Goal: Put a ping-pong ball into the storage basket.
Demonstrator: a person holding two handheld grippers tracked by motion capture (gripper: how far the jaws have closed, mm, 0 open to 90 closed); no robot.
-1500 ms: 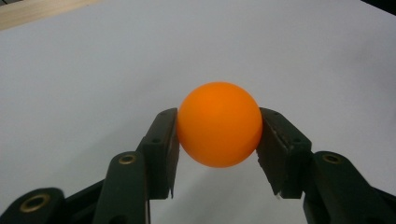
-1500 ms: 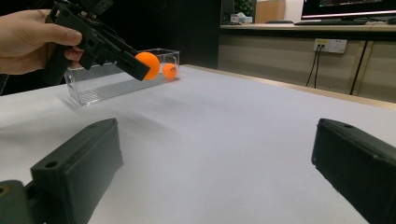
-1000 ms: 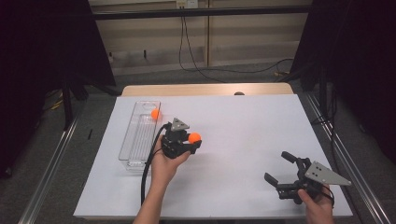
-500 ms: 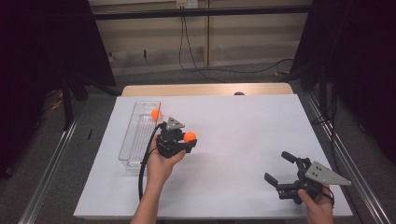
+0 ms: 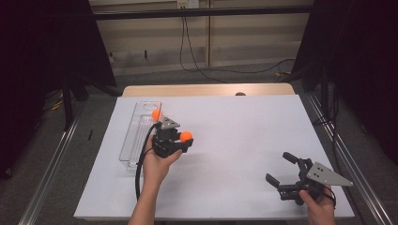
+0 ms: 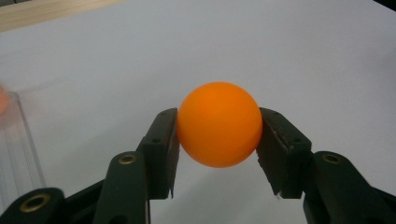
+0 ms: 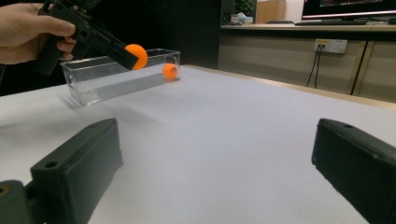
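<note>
My left gripper (image 5: 184,138) is shut on an orange ball (image 6: 218,124), one black pad pressing each side of it. It holds the ball (image 5: 187,136) above the white table, just right of a clear plastic tray (image 5: 133,140). A second orange ball (image 5: 156,114) lies inside the tray near its far end. From the right gripper view, the held ball (image 7: 136,56) hangs in front of the tray (image 7: 93,84) with the other ball (image 7: 169,71) inside it. My right gripper (image 5: 281,171) stands open at the table's near right, nothing between its jaws.
The white sheet (image 5: 234,131) covers the table, with a strip of bare wood (image 5: 206,89) at its far edge. Metal rails (image 5: 51,164) run along both sides. Cables lie on the floor beyond the table.
The left gripper has drifted slightly left and toward the tray with the ball in it. The right gripper has stayed put.
</note>
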